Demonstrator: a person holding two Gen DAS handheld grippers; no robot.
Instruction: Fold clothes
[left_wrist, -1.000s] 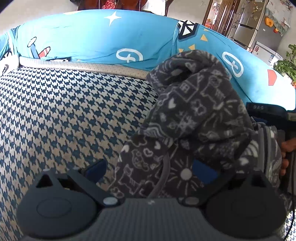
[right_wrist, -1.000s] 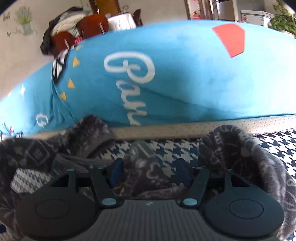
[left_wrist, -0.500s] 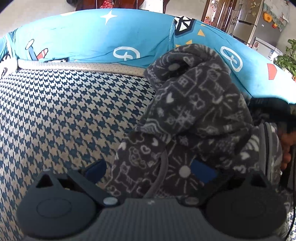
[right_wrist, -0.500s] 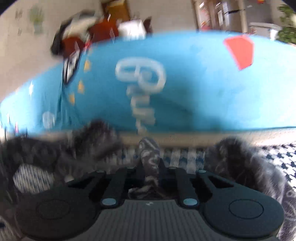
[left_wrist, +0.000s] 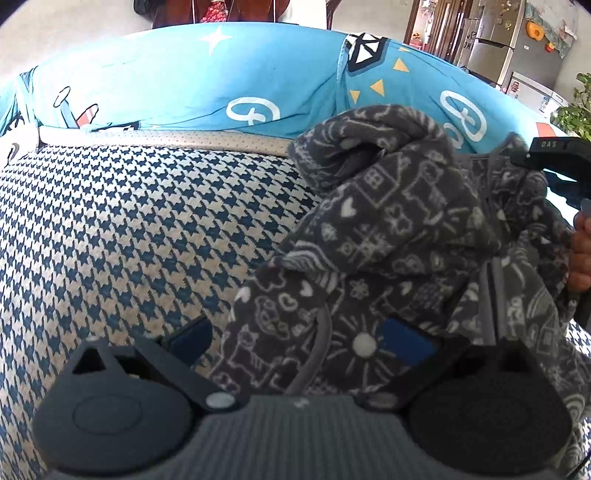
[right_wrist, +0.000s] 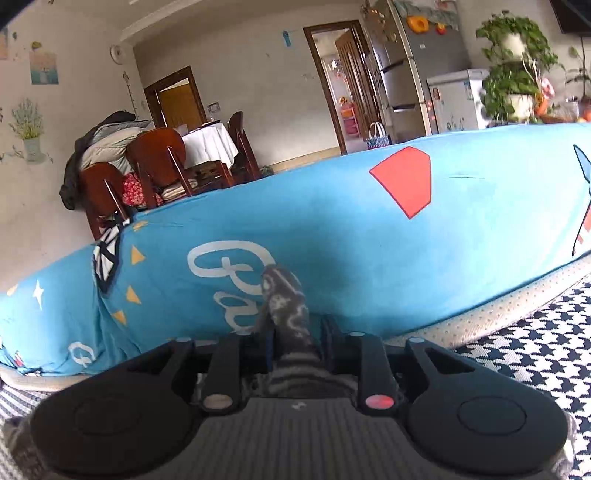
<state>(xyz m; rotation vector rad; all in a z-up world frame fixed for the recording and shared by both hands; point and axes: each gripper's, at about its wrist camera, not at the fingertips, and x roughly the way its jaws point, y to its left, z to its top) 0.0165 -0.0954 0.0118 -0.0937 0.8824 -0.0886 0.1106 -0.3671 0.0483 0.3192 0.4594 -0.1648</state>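
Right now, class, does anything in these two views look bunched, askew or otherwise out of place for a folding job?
Yes. The grey patterned fleece garment is bunched in a crumpled heap on the houndstooth cushion, not flat. The right gripper pinches a twisted tuft; the left gripper is open around it.

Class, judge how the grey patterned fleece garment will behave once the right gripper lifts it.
The grey fleece garment looks floppy: it slumps in folds. It probably drapes from the right gripper, which pinches one bunch. Fuzzy pile likely grips well. The left gripper is open.
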